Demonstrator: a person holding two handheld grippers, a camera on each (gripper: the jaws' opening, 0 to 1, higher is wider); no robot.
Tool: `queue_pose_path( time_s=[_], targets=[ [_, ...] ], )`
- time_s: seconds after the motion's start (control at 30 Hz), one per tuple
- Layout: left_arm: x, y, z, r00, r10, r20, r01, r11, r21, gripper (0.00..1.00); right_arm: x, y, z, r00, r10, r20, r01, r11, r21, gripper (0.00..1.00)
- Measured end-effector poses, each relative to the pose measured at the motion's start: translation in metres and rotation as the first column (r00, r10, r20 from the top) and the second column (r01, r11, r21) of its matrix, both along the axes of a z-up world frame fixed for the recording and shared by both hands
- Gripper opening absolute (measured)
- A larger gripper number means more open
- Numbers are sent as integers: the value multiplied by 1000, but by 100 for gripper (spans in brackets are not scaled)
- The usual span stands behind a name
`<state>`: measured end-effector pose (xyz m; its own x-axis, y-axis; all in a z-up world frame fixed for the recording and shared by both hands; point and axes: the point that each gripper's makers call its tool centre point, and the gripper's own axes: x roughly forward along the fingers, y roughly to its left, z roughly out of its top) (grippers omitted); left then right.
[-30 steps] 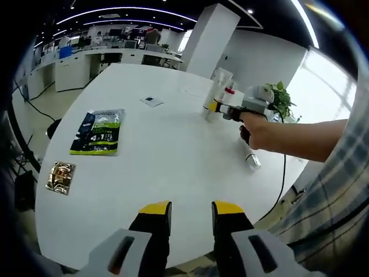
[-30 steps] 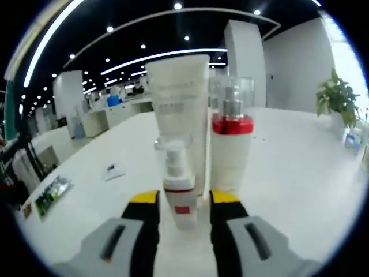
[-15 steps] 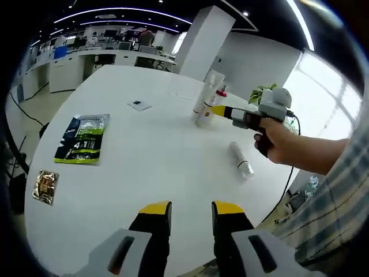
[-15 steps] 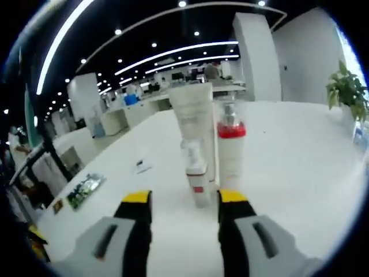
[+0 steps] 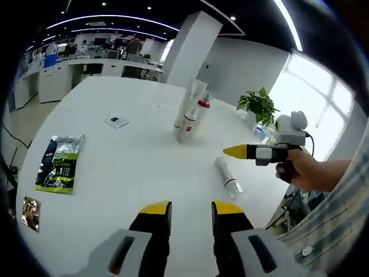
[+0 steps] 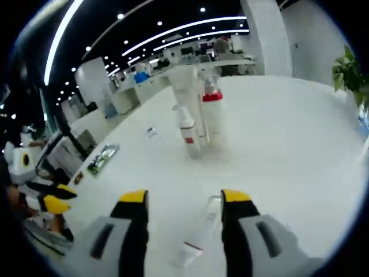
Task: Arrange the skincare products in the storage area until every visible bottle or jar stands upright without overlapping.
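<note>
Bottle (image 6: 199, 236) lying flat on the tabletop (image 6: 277, 144), near side of the upright cluster (image 6: 196, 118), between my right gripper's (image 6: 183, 203) open, empty jaws. Looks light, smooth, likely to roll; grip mid-body. Left gripper (image 5: 184, 209) open, empty.

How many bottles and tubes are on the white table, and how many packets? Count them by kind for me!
Standing tubes: 1, the tall white tube.
Standing bottles: 2, the small pump bottle and the red-collared bottle.
Bottles lying down: 1, the clear bottle.
Packets: 2, the green packet and the gold packet.
Small cards: 1, the small card.
Total: 7
</note>
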<state>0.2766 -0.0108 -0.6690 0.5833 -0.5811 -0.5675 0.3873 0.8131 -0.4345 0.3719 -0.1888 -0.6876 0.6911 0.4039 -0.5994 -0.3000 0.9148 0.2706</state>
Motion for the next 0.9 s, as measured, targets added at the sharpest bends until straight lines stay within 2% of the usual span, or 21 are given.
queue_pose_path(
  time_s=[0.03,0.07,0.1,0.23,0.4,0.6,0.7,0.9],
  targets=[
    [1,0,0,1000,1,2,-1,1000,6,28,-1,-2,-2,1000,-2,0,2,1000,0,48],
    [1,1,0,1000,2,5,-2,1000,11,28,-5,-3,-8,1000,-5,-24,5,1000,-10,47],
    [2,2,0,1000,6,9,-6,1000,18,28,-15,-7,-20,995,-21,-97,18,999,-38,46],
    [4,4,1,1000,18,11,-18,1000,21,28,-26,-4,-40,989,-17,-148,9,999,-49,44],
    [3,6,5,1000,20,20,-20,1000,22,28,-30,0,-48,985,2,-175,-14,998,-66,37],
    [0,8,8,999,28,25,-28,999,20,28,-27,-4,-60,976,-6,-216,-12,997,-82,33],
    [1,13,10,999,40,27,-41,999,22,28,-25,-4,-62,975,3,-220,-24,995,-93,27],
    [4,14,13,998,46,31,-47,999,21,28,-25,-3,-65,974,52,-222,-78,991,-111,22]
  ],
)
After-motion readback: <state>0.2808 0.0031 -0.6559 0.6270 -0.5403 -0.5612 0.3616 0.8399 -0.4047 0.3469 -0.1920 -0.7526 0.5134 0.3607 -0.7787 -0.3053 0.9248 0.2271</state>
